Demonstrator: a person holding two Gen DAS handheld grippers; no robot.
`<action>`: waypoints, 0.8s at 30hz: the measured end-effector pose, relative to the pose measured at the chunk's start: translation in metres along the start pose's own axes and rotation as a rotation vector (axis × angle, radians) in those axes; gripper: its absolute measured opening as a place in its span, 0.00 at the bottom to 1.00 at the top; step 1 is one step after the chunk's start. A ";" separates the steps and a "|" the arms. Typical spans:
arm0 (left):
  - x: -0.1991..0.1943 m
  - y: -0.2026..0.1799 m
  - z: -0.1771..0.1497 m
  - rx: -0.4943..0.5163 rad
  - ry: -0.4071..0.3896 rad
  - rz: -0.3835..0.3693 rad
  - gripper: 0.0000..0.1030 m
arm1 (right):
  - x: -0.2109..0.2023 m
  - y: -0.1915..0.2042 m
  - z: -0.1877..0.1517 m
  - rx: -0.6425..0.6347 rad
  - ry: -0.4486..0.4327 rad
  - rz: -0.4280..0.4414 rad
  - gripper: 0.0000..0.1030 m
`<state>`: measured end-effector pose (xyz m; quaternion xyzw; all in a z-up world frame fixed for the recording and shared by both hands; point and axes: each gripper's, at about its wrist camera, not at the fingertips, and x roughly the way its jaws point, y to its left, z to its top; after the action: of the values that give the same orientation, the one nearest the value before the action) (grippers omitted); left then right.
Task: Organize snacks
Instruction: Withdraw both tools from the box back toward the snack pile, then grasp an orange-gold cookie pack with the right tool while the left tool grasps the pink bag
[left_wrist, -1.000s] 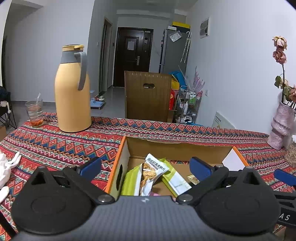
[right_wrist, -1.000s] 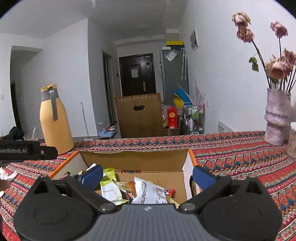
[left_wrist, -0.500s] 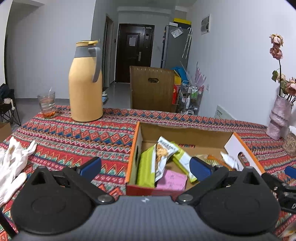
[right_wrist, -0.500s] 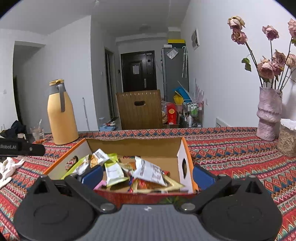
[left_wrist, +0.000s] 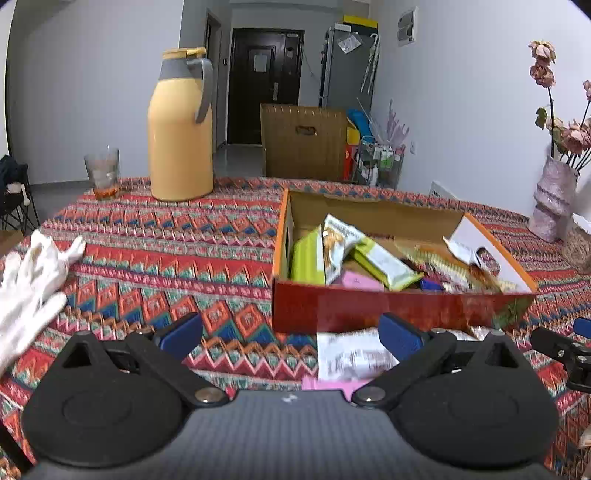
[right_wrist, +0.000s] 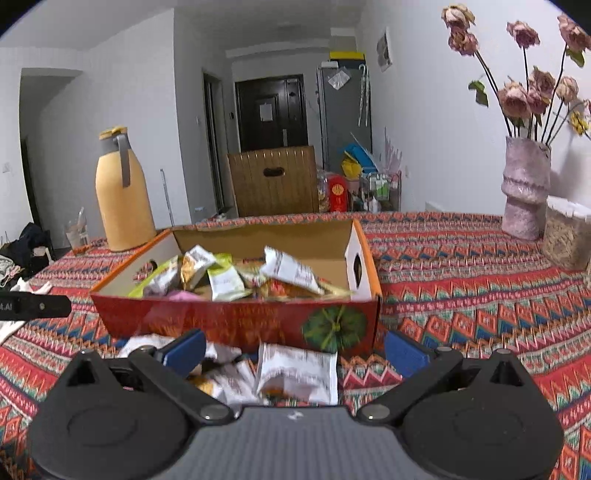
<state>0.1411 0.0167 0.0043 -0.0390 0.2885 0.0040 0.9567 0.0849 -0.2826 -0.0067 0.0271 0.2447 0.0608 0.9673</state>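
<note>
An open cardboard box (left_wrist: 388, 312) (right_wrist: 236, 319) with a red front wall sits on the patterned tablecloth and holds several snack packets (left_wrist: 373, 254) (right_wrist: 291, 271). Loose packets lie on the cloth in front of it: a white one (left_wrist: 347, 356) and a pink one (left_wrist: 332, 384) in the left wrist view, several white ones (right_wrist: 295, 371) in the right wrist view. My left gripper (left_wrist: 291, 332) is open and empty, just short of the box's front left. My right gripper (right_wrist: 295, 345) is open and empty over the loose packets.
A yellow thermos jug (left_wrist: 181, 129) and a glass (left_wrist: 102, 171) stand at the back left. White gloves (left_wrist: 33, 273) lie at the left edge. A pink vase with dried roses (right_wrist: 524, 188) and a jar (right_wrist: 567, 236) stand at the right.
Both grippers have pulled back from over the box towards the table's near side. The box's red front wall and the loose packets before it have come into view.
</note>
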 end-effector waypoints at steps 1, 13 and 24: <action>0.001 0.000 -0.003 -0.002 0.006 -0.004 1.00 | -0.001 0.000 -0.004 0.001 0.008 0.000 1.00; 0.015 0.001 -0.022 -0.006 0.028 -0.032 1.00 | 0.007 0.017 -0.027 -0.025 0.111 0.025 1.00; 0.028 0.008 -0.030 -0.045 0.096 -0.059 1.00 | 0.022 0.045 -0.044 -0.089 0.213 0.043 1.00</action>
<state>0.1476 0.0218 -0.0371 -0.0689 0.3327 -0.0196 0.9403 0.0785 -0.2338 -0.0525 -0.0173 0.3427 0.0948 0.9345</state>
